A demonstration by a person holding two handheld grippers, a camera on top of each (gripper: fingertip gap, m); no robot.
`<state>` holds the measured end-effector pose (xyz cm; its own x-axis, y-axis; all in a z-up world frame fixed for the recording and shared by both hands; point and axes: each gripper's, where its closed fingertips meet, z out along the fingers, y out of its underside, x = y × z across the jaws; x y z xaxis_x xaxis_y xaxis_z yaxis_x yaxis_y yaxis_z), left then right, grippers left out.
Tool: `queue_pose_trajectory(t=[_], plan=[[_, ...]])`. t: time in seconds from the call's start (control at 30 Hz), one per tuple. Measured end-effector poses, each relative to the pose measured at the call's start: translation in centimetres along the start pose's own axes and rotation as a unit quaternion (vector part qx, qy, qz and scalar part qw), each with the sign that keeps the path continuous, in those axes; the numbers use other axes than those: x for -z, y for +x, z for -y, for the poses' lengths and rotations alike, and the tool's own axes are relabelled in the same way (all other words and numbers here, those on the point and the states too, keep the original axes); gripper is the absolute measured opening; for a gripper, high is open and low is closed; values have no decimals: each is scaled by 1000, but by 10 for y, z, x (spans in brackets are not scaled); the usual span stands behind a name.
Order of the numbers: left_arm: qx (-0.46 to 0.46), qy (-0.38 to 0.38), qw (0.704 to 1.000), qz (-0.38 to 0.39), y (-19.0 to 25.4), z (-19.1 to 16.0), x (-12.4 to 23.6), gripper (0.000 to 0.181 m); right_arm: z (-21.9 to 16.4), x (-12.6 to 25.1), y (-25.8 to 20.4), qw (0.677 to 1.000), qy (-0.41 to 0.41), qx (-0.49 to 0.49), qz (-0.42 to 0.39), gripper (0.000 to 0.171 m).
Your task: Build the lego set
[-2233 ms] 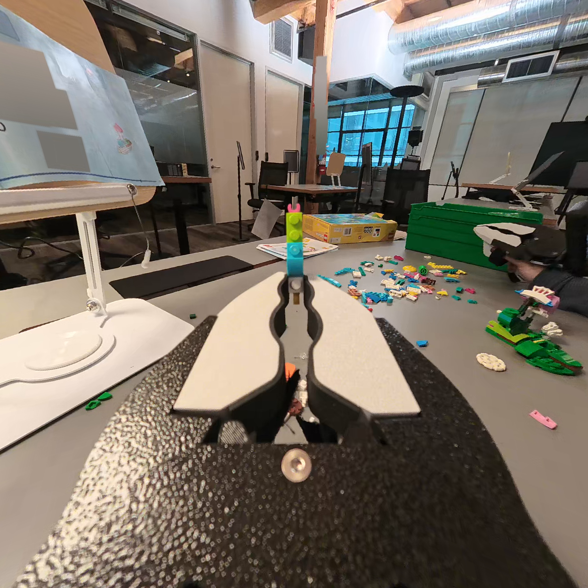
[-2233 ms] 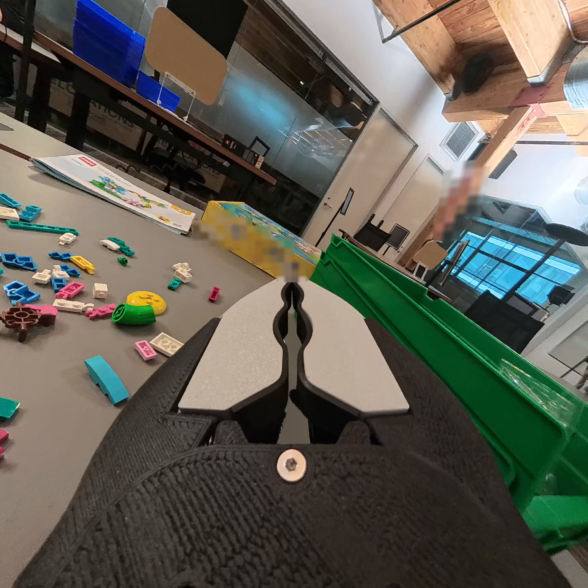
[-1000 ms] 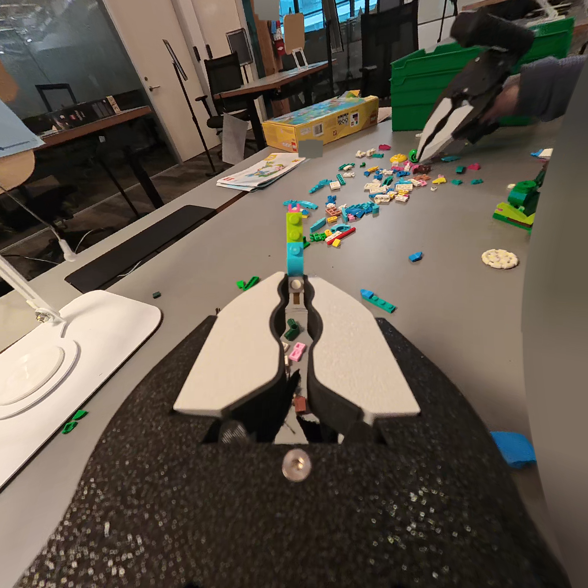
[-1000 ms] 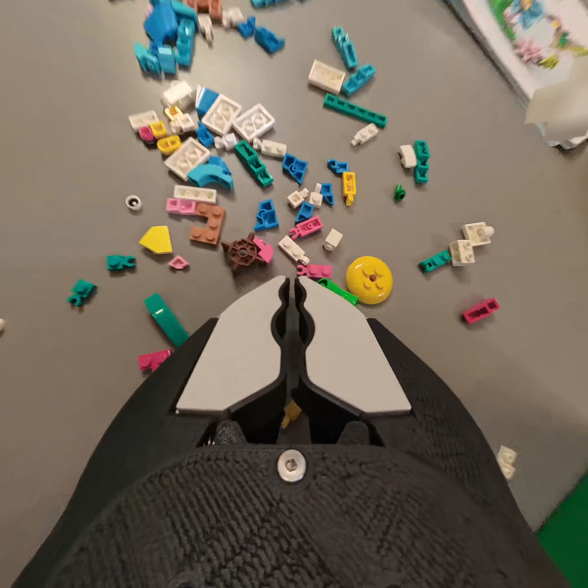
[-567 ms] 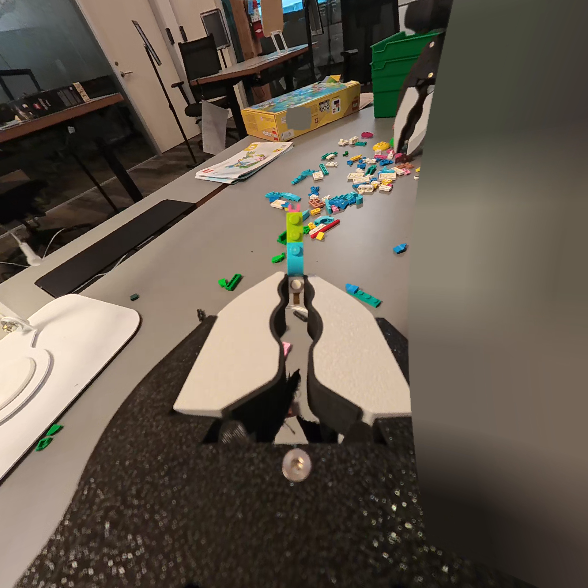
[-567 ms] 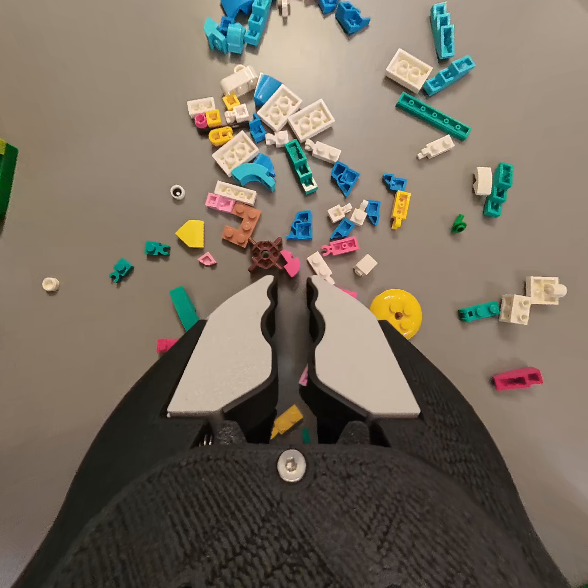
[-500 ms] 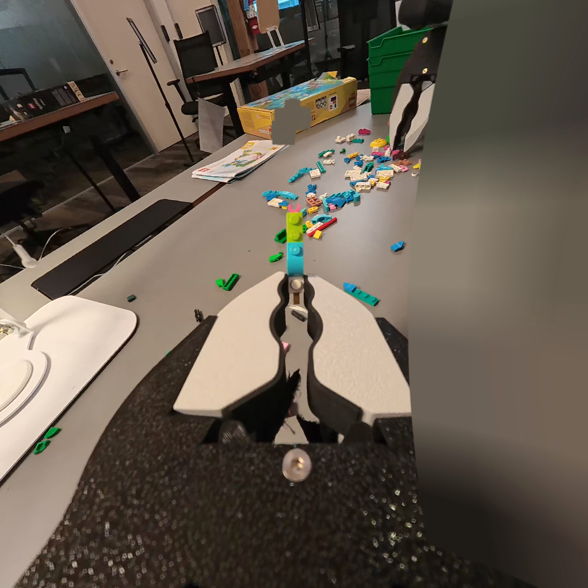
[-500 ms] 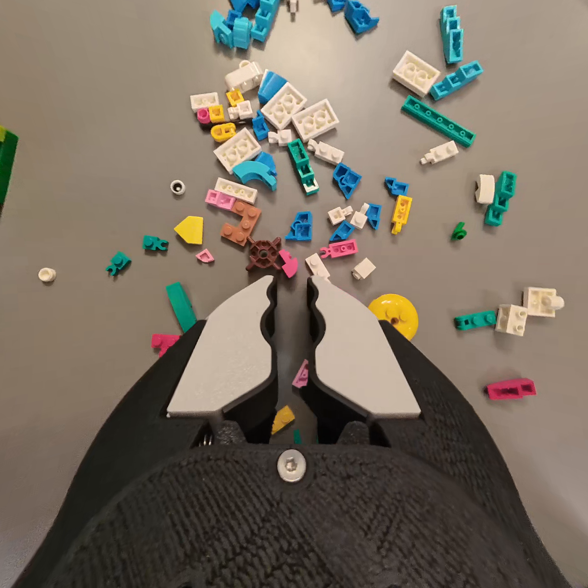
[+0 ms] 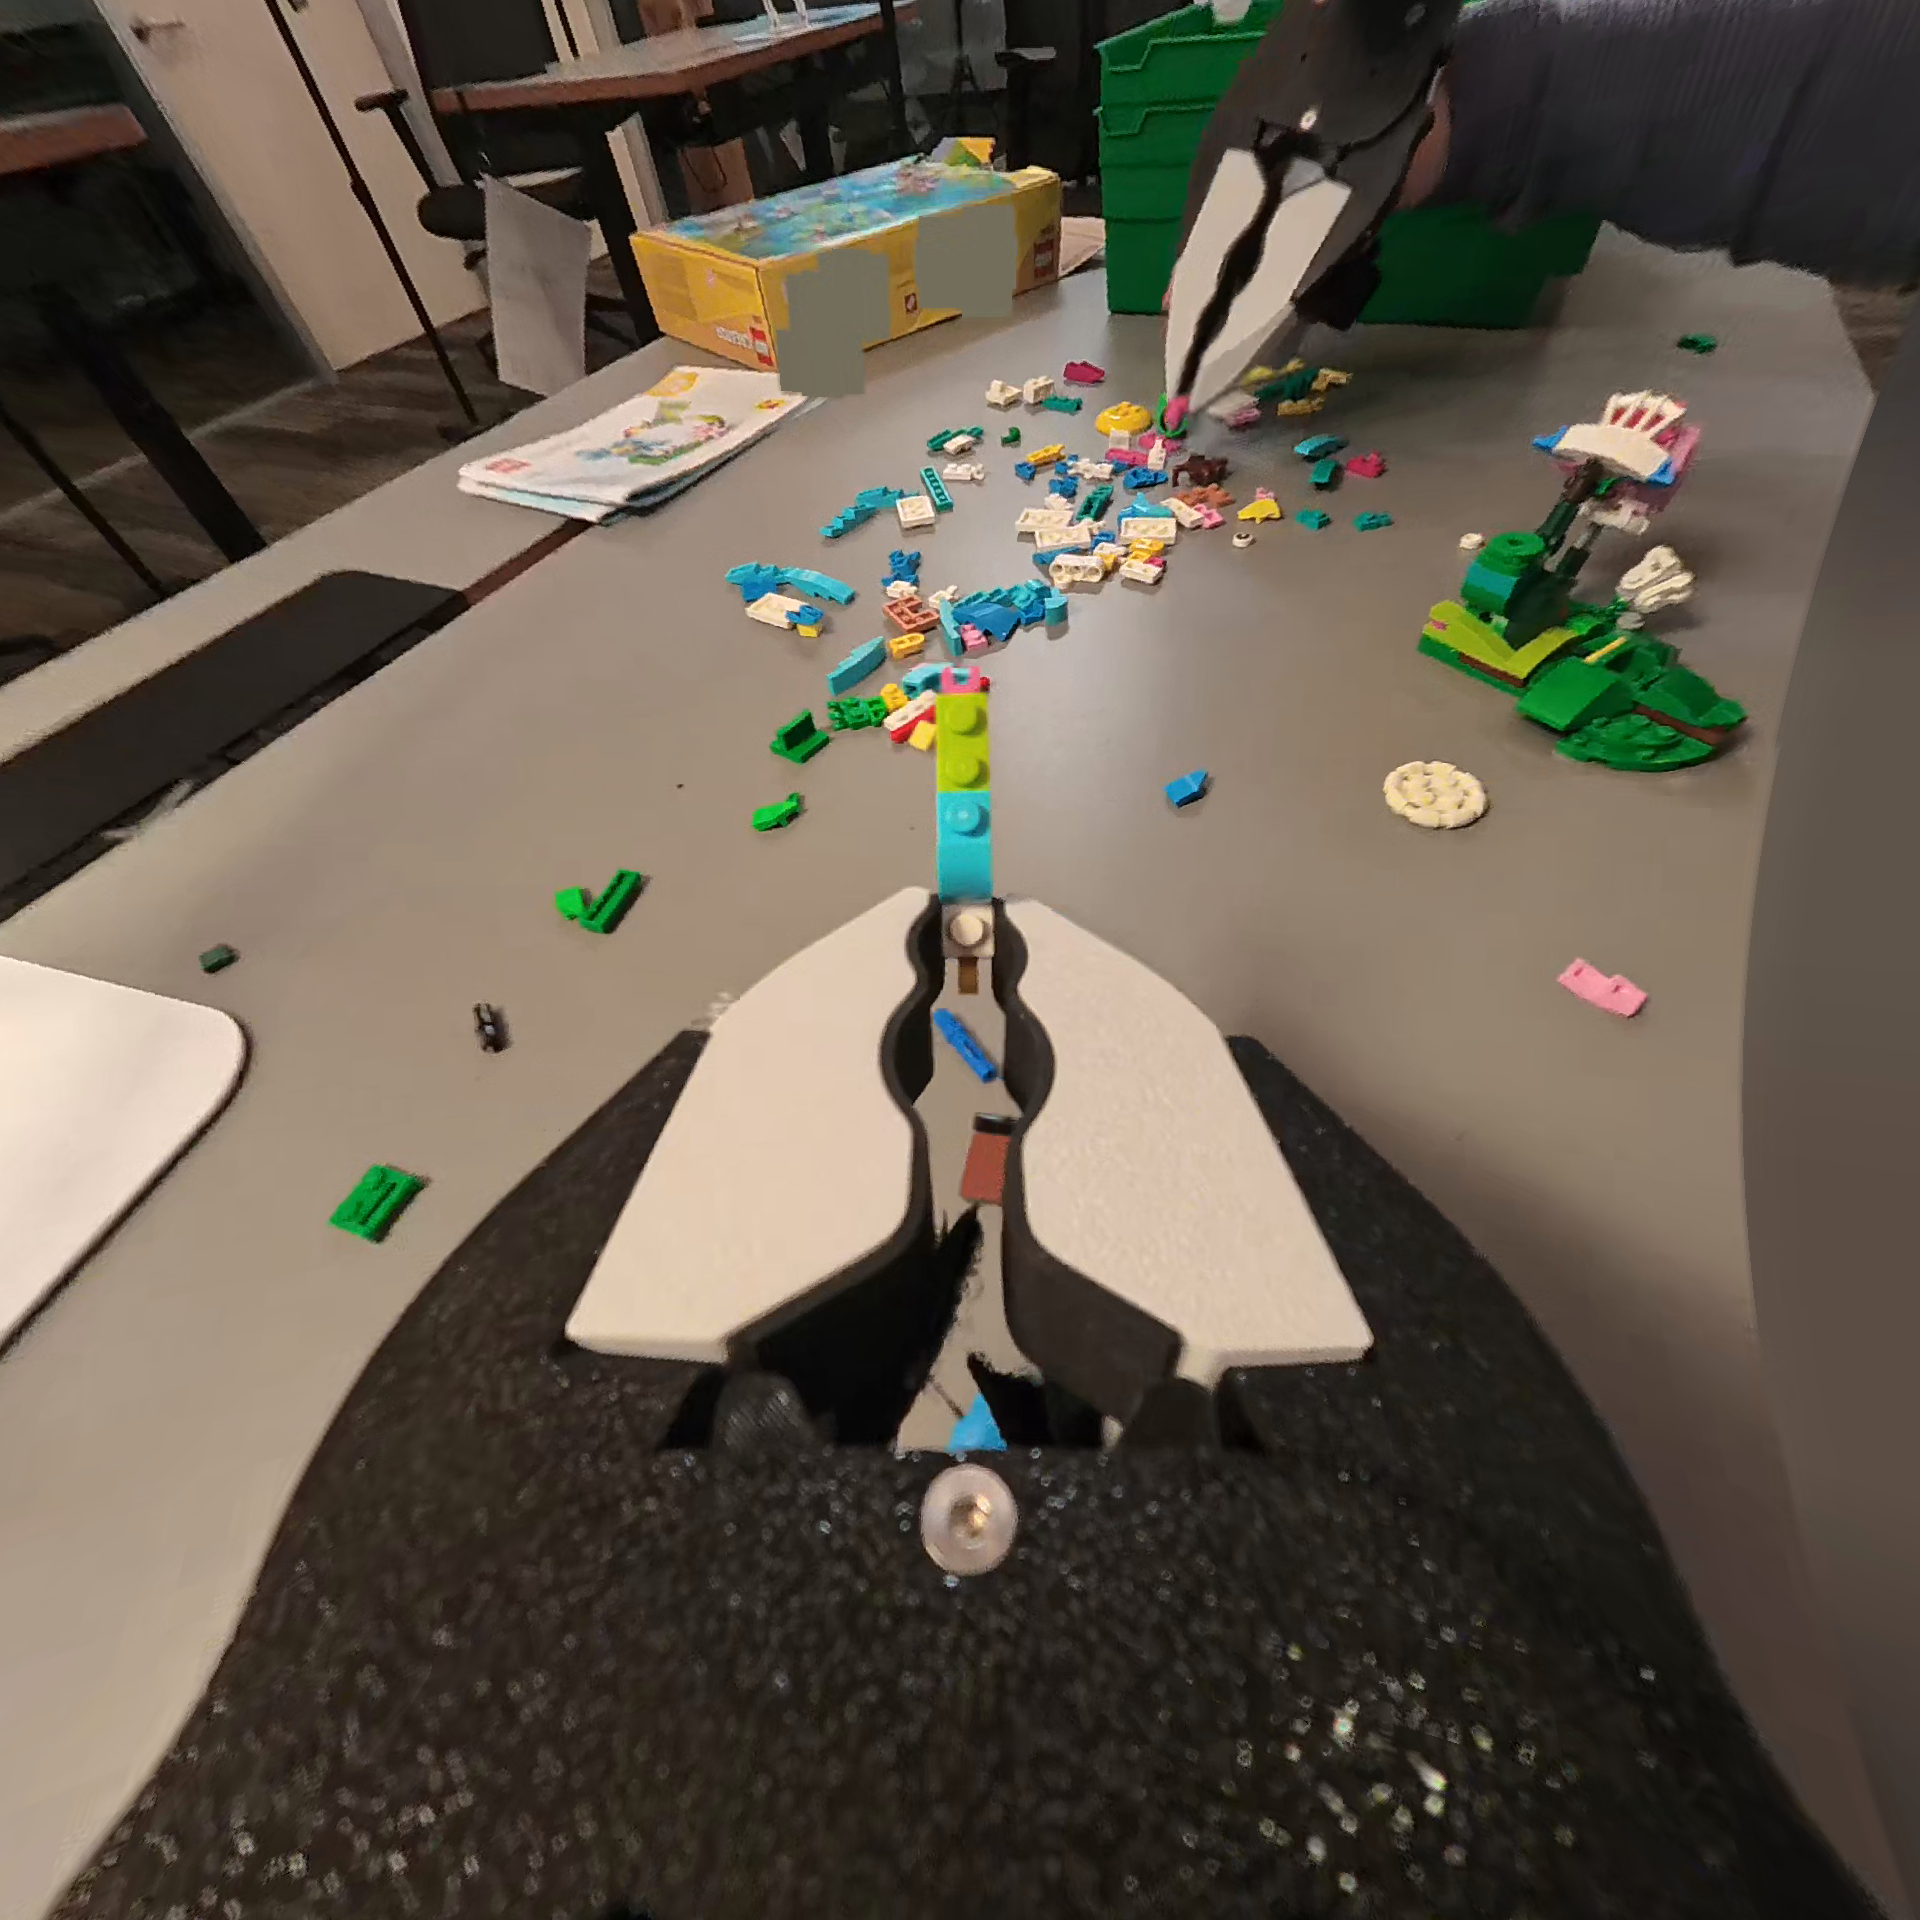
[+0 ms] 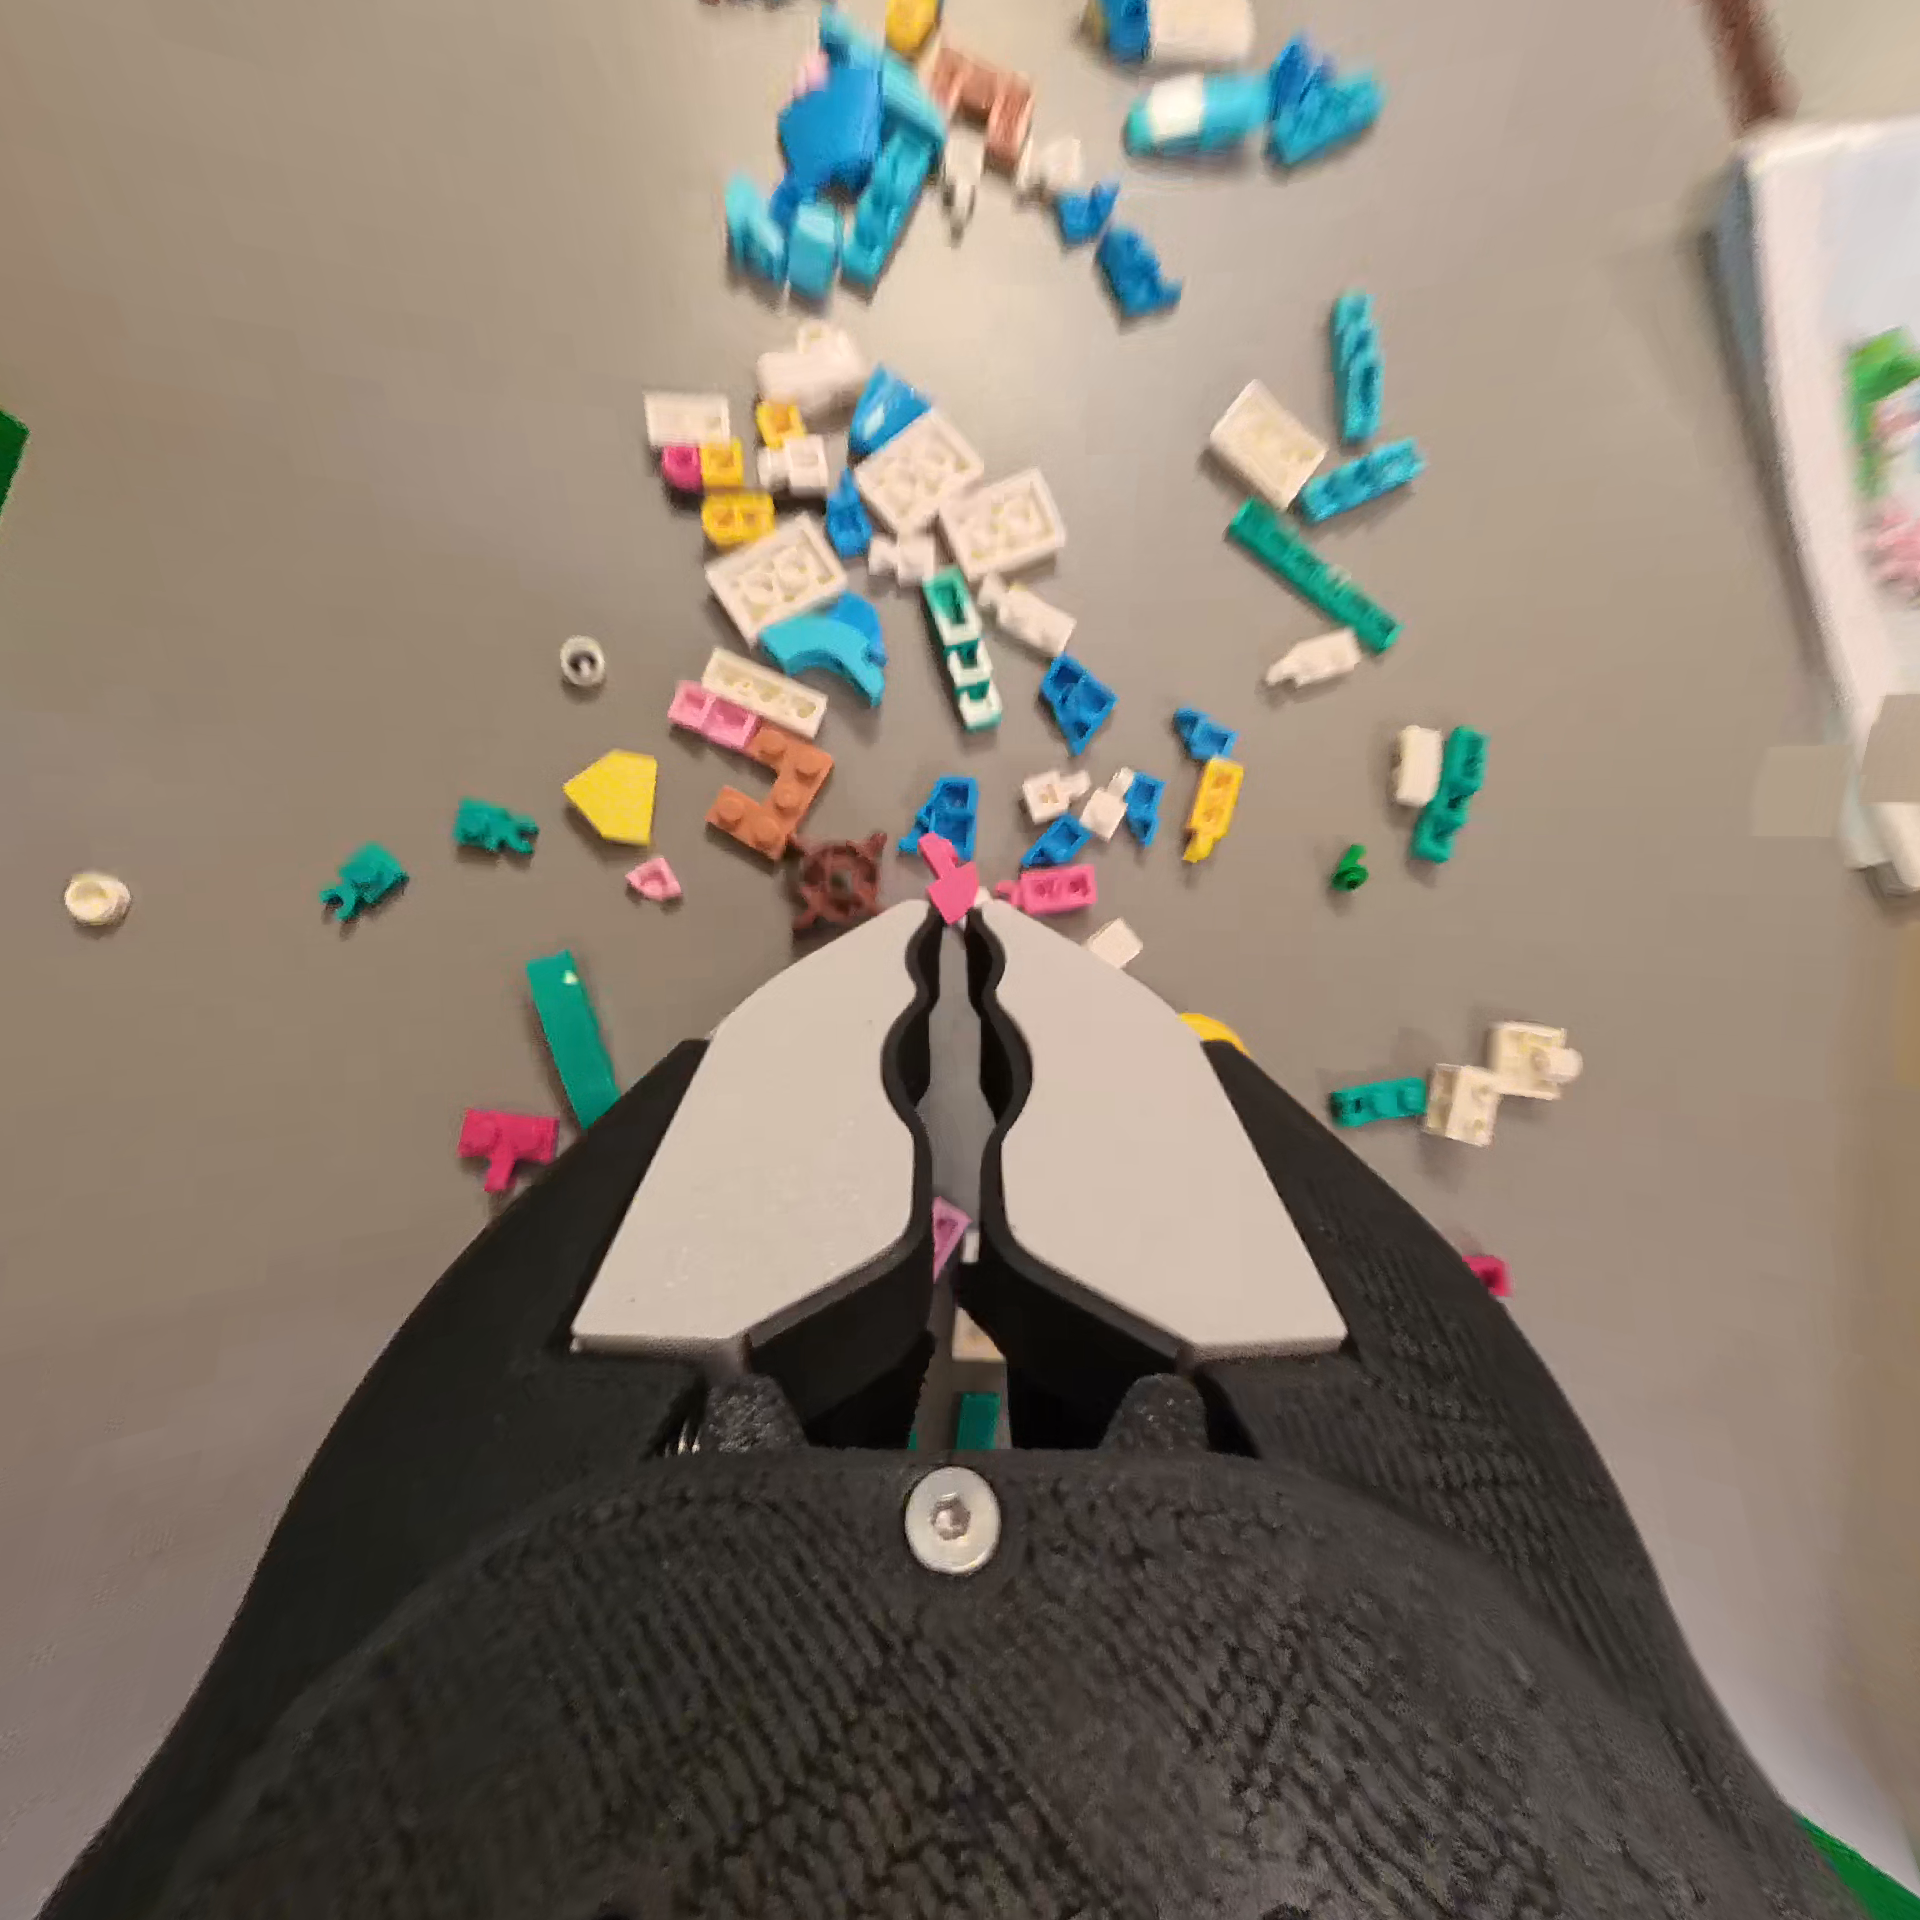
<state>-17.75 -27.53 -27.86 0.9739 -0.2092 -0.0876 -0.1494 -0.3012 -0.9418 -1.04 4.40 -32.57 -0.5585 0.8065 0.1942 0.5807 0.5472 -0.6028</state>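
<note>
My left gripper (image 9: 966,914) is shut on the base of a thin stick of lego (image 9: 964,790), turquoise then lime with a pink tip, which points forward above the grey table (image 9: 416,748). My right gripper (image 10: 951,920) is shut on a small pink piece (image 10: 948,883), held just above the scattered loose bricks (image 10: 894,540). In the left wrist view the right gripper (image 9: 1195,390) is far off at the back of the brick pile (image 9: 1081,520). A part-built green lego plant model (image 9: 1569,644) stands at the right.
A yellow lego box (image 9: 831,260), an instruction booklet (image 9: 634,436) and green bins (image 9: 1153,156) lie at the back. A white pad (image 9: 94,1122) is at the left edge. Loose green pieces (image 9: 597,899), a pink plate (image 9: 1600,987) and a white round plate (image 9: 1434,795) lie nearby. My hands' fingertips stand some 40 cm from each other.
My right gripper opened over the pile, then closed on the small pink piece and lifted it. My left gripper kept its hold on the stick while its view swung to the right.
</note>
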Motion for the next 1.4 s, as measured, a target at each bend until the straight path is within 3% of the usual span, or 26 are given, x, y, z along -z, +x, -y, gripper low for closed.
queue_pose_trajectory(t=[0.2, 0.37, 0.5, 0.83, 1.2, 1.4], plan=[[137, 12, 988, -73, 19, 8, -8, 8, 122, 3, -28, 973, 86, 143, -162, 2], [199, 11, 972, -121, 31, 9, -11, 8, 230, -18, -94, 916, 148, 312, -205, 2], [208, -3, 966, -152, 42, 10, -10, 8, 276, -35, -128, 867, 167, 415, -219, 2], [212, -36, 959, -183, 56, 8, -7, 8, 301, -79, -163, 819, 114, 525, -202, 2], [150, -54, 975, -156, 55, 2, -8, 8, 299, -84, -170, 754, 52, 613, -232, 2], [124, -57, 979, -154, 58, 2, -8, 8, 299, -82, -173, 750, 60, 616, -233, 2]])
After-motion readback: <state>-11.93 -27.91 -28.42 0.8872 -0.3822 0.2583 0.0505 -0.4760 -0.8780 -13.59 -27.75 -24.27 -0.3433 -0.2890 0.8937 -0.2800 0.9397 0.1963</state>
